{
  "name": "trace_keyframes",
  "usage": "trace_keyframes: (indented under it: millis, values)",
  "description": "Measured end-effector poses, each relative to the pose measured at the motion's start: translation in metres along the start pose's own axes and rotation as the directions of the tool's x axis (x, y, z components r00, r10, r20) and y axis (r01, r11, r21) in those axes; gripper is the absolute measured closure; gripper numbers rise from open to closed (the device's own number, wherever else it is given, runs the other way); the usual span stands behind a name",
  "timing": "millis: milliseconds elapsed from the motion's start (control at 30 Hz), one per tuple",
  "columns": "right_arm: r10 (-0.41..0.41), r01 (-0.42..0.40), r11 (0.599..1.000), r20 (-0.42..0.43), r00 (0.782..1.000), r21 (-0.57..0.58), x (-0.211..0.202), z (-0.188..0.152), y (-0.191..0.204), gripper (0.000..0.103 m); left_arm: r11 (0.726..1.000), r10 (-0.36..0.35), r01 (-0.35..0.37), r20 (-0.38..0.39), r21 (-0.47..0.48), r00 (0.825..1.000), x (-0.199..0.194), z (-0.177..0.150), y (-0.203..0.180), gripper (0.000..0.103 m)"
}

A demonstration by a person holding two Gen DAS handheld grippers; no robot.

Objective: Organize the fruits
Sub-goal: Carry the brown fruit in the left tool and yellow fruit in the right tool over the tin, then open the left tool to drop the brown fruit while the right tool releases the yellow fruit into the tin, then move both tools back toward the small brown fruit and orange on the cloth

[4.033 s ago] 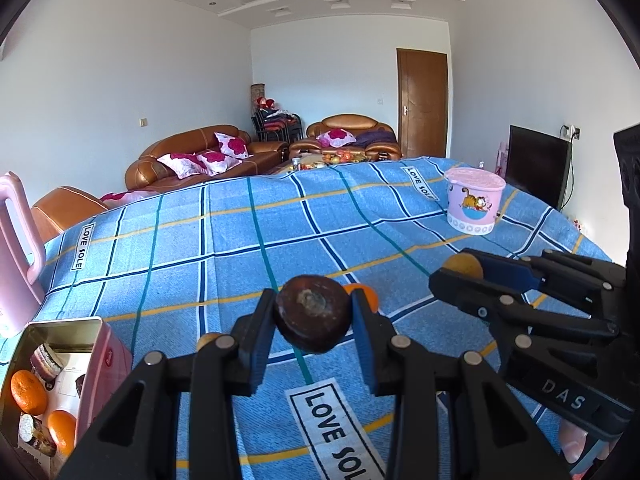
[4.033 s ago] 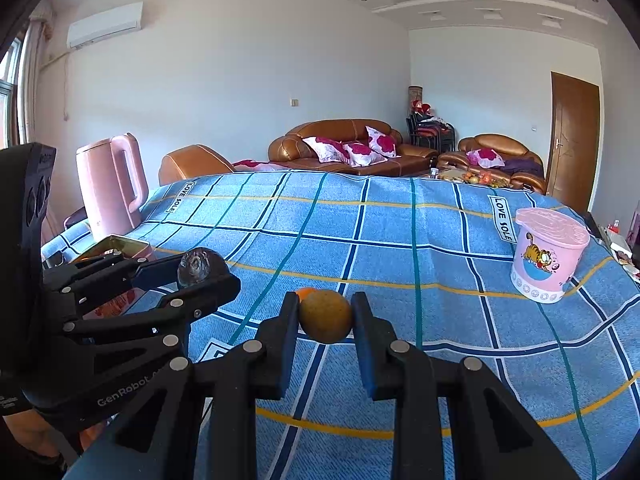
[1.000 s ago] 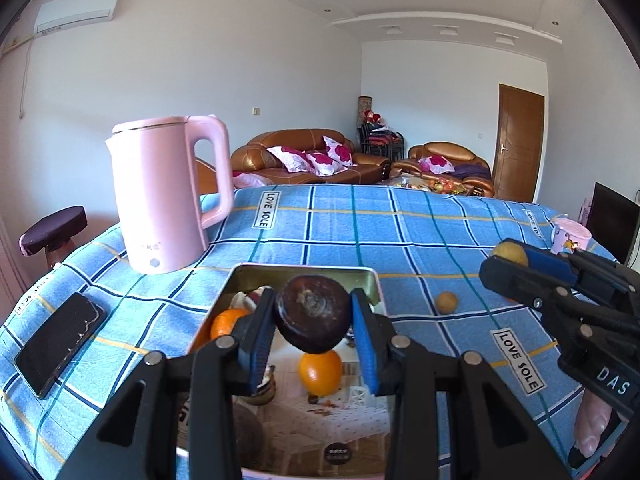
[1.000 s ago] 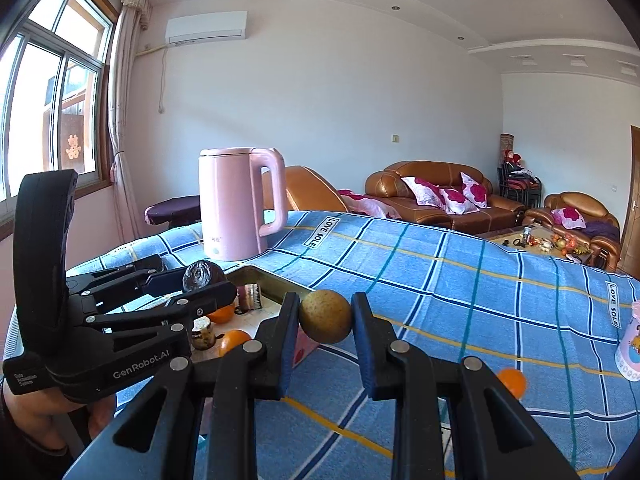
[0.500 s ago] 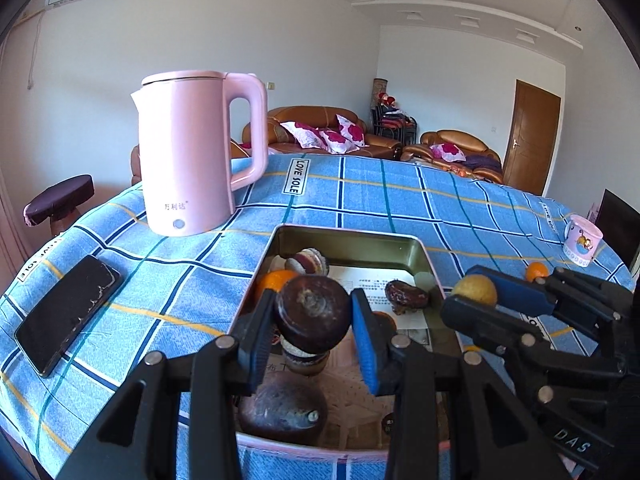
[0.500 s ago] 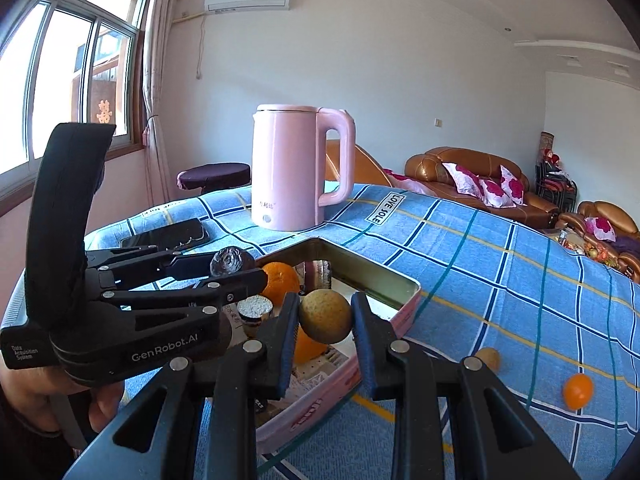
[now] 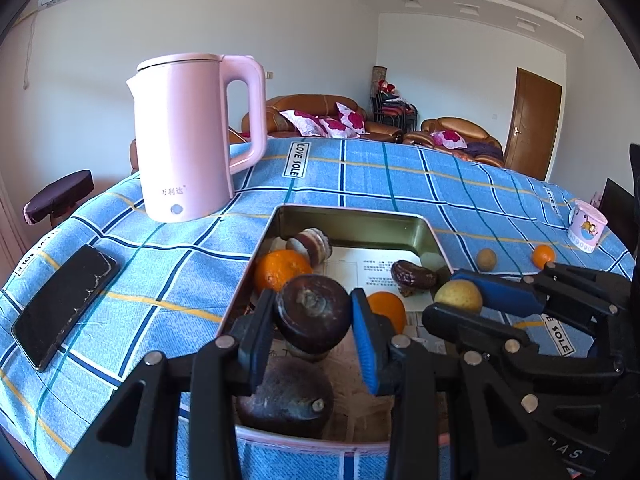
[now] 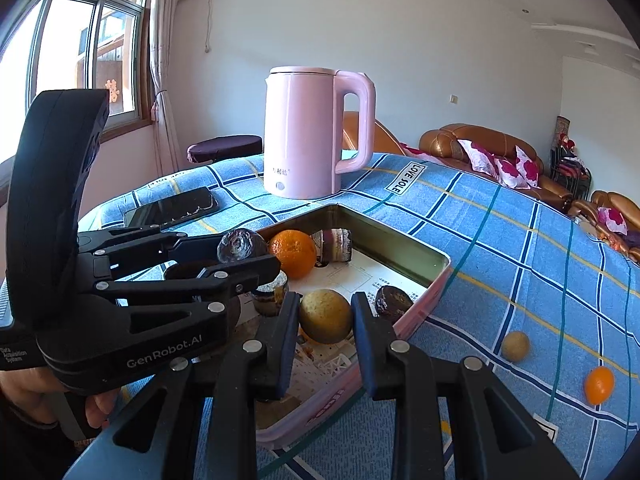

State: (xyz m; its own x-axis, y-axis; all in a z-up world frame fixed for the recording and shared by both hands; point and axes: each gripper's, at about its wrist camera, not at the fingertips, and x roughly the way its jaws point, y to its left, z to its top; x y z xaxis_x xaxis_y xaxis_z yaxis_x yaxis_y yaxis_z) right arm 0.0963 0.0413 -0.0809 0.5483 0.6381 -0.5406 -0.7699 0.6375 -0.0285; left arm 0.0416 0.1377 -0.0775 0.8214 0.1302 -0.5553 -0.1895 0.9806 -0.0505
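Hovering over the tin (image 7: 352,216), left gripper (image 7: 313,314) clamps a dark round fruit (image 7: 313,312). Right gripper (image 8: 325,322) squeezes a yellowish fruit (image 8: 325,316) tight.

I see a rectangular metal tin (image 7: 356,220) on the blue checked tablecloth (image 7: 380,176). Behind it, to the left, stands the pink plastic kettle (image 7: 188,136). Left of the tin lies the flat black phone (image 7: 60,304). In the tin lie a round orange (image 7: 280,268) and a dark wrinkled date (image 7: 412,276). Right of the tin, a small tan fruit (image 7: 486,259) and a small orange fruit (image 7: 543,256) sit on the cloth, near each other. Far right stands a small pink lidded cup (image 7: 586,226).
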Motion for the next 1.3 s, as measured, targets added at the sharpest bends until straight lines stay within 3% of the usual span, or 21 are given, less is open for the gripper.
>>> trace_keyframes:
  millis: [400,467,567,633,667,733,833,933,1067,1300]
  values:
    - [0.028,-0.028,1.0,-0.028,0.999,-0.007,0.006,0.0,0.002,0.074,1.0,0.009,-0.009,-0.004,0.005,1.0,0.001,-0.001,-0.001,0.064]
    - [0.024,-0.024,1.0,-0.029,0.999,-0.013,0.006,0.001,0.003,0.07,1.0,0.016,-0.016,0.0,0.004,1.0,0.0,-0.001,0.0,0.063]
    - [0.025,-0.025,1.0,-0.025,0.999,-0.004,0.005,0.0,0.001,0.065,1.0,0.028,-0.029,0.009,0.005,1.0,-0.004,0.0,0.001,0.052]
    - [0.023,-0.023,1.0,-0.018,1.0,0.005,0.003,0.0,-0.001,0.064,0.999,0.035,-0.035,0.023,0.0,0.999,-0.007,0.001,0.002,0.037]
    - [0.016,-0.016,1.0,-0.013,1.0,0.008,0.001,0.0,-0.002,0.064,0.999,0.034,-0.034,0.031,-0.006,0.999,-0.01,0.002,0.002,0.034]
    - [-0.002,0.002,1.0,-0.001,1.0,0.007,-0.004,-0.002,-0.004,0.064,1.0,0.016,-0.016,0.052,-0.012,0.998,-0.016,0.004,0.001,0.028]
    - [-0.036,0.036,0.999,0.015,0.999,0.005,-0.015,-0.005,-0.01,0.062,1.0,0.002,-0.002,0.079,0.001,0.997,-0.024,0.009,-0.009,0.028]
    - [-0.062,0.061,0.998,0.037,0.997,0.027,-0.027,-0.008,-0.022,0.053,1.0,-0.018,0.017,0.094,0.017,0.995,-0.028,0.013,-0.024,0.025]
    - [-0.118,0.115,0.992,0.048,0.992,0.06,-0.044,-0.014,-0.045,0.052,0.998,-0.049,0.045,0.105,0.048,0.993,-0.028,0.02,-0.049,0.024]
    - [-0.292,0.285,0.941,0.009,0.957,0.182,-0.077,-0.031,-0.12,0.051,0.986,-0.101,0.087,0.101,0.139,0.99,-0.018,0.033,-0.105,0.022]
